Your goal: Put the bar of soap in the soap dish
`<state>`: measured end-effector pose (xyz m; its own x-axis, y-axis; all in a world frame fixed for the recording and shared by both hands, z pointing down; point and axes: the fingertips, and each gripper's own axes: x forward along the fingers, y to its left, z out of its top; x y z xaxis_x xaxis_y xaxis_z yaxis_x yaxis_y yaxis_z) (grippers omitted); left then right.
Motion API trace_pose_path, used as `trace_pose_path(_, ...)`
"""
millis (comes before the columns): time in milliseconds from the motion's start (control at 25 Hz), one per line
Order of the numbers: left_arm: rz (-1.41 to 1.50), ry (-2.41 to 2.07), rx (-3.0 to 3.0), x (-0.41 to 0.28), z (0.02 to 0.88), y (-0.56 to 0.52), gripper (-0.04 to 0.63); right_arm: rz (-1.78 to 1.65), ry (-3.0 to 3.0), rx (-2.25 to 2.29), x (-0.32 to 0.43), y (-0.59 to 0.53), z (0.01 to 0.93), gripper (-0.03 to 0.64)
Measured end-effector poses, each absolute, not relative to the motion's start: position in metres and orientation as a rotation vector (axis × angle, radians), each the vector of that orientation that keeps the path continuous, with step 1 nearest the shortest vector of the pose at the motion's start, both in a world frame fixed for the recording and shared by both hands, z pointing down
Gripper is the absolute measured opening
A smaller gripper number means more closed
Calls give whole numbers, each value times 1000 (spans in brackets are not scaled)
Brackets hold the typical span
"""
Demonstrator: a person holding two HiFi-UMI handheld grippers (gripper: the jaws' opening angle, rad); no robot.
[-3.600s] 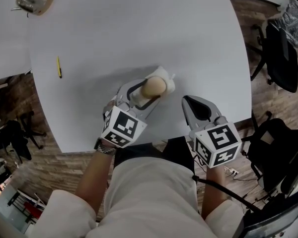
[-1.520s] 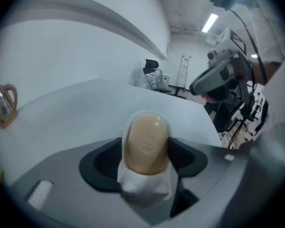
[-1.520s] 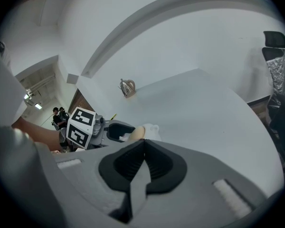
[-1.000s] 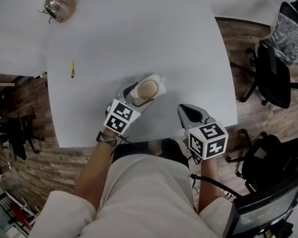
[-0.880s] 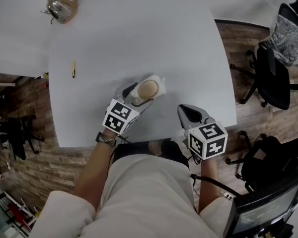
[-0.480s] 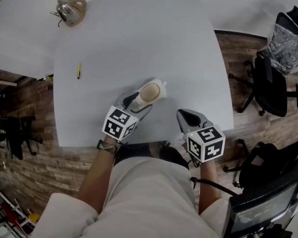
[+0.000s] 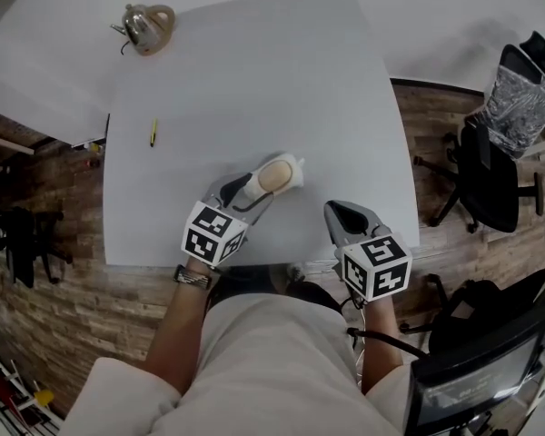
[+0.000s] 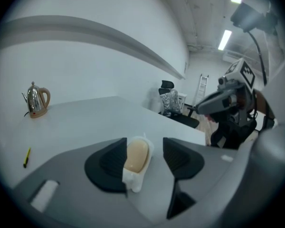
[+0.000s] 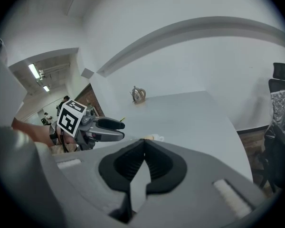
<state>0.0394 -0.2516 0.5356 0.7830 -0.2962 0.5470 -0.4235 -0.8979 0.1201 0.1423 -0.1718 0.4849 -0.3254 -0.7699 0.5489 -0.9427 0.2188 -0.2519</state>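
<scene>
A tan bar of soap [image 7: 274,174] lies in the white soap dish [image 7: 296,165] near the front of the white table [image 7: 254,80]. My left gripper [image 7: 247,192] hovers just behind and above the dish, its jaws closing. In the left gripper view the soap [image 8: 137,155] and dish [image 8: 134,180] show between the black pads, with a gap at the right pad [image 8: 180,156], and nothing is gripped. Over the table's front edge, to the right, my right gripper [image 7: 350,216] hangs with its jaws [image 9: 143,163] shut and nothing in them.
A metal kettle [image 7: 148,27] stands at the table's far left corner, and a yellow pencil [image 7: 153,133] lies on the left side. Black office chairs [image 7: 500,166] stand to the right on the wood floor. The person's lap is right below the table's front edge.
Both grippers have risen and drawn back a little toward the person. The left jaws have narrowed. The soap stays in its dish on the table.
</scene>
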Motion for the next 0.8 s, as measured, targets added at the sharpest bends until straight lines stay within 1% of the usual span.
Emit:
trace_pose_path(200,726,-603,2767,40,515,-245,242,740,-2232,1566,139,-173,474,3)
trace_pose_path(360,686,-660,2804,40,493,-239,209,689,-2269,1530,138,-174,464,3)
trace_pose_path(440,667,-707,2812,37,484,-238,202,654,-2291,1519,137,-177,456,3)
trace_pose_path(600,560,-802,2768,30,461,-238,185,569,-2332,1510,140,-182,434,3)
trace_pose_path(800,466,-922,2775,26,429,-238,144,476,-2374,1514,144,-189,407,3)
